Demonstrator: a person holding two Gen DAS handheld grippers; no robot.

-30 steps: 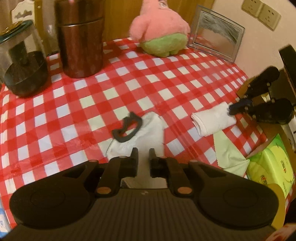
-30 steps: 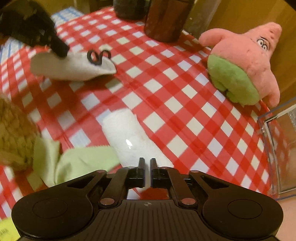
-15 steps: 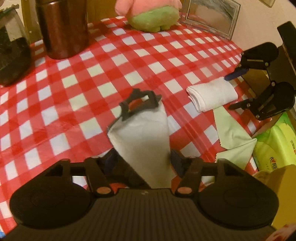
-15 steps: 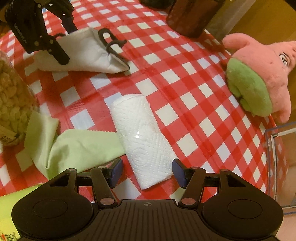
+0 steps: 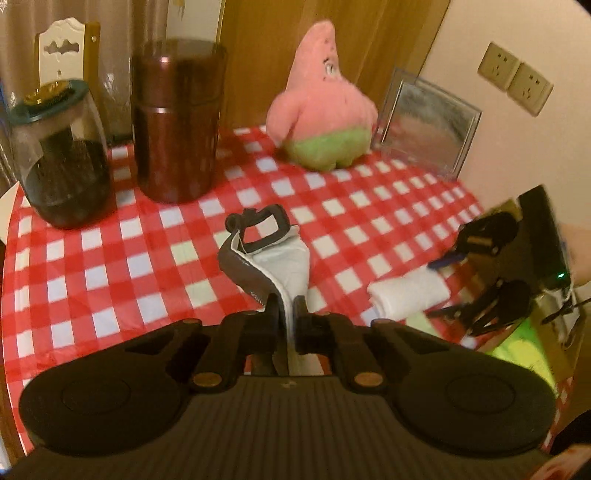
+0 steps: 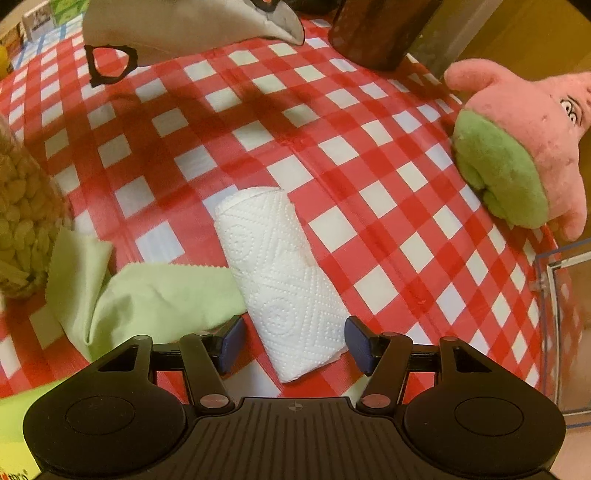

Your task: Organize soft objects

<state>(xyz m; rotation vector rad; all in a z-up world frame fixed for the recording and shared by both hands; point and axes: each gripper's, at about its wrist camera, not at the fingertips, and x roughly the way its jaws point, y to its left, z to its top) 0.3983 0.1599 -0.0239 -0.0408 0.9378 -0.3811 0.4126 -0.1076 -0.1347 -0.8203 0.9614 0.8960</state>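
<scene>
The left gripper point(image 5: 287, 314) is clamped on the near end of a limp grey pouch point(image 5: 275, 264), lifted clear of the cloth. The right gripper point(image 6: 295, 345) has opened wide, straddling the near end of a paper-towel roll point(image 6: 282, 275) lying near-centre on the table point(image 6: 332, 147). The roll looks light and crushable, so I would pinch it gently across its middle.

A table point(image 5: 110, 266) is being covered by a red-and-white checked cloth. Behind, wooden panelling point(image 5: 388, 33), a white chair back point(image 5: 66, 48) and wall sockets point(image 5: 515, 83) are being lit warmly.

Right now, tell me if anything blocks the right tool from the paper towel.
Nothing visible does. The right tool is open with the paper towel between its fingers; the green cloth lies beside it, under the left finger.
</scene>
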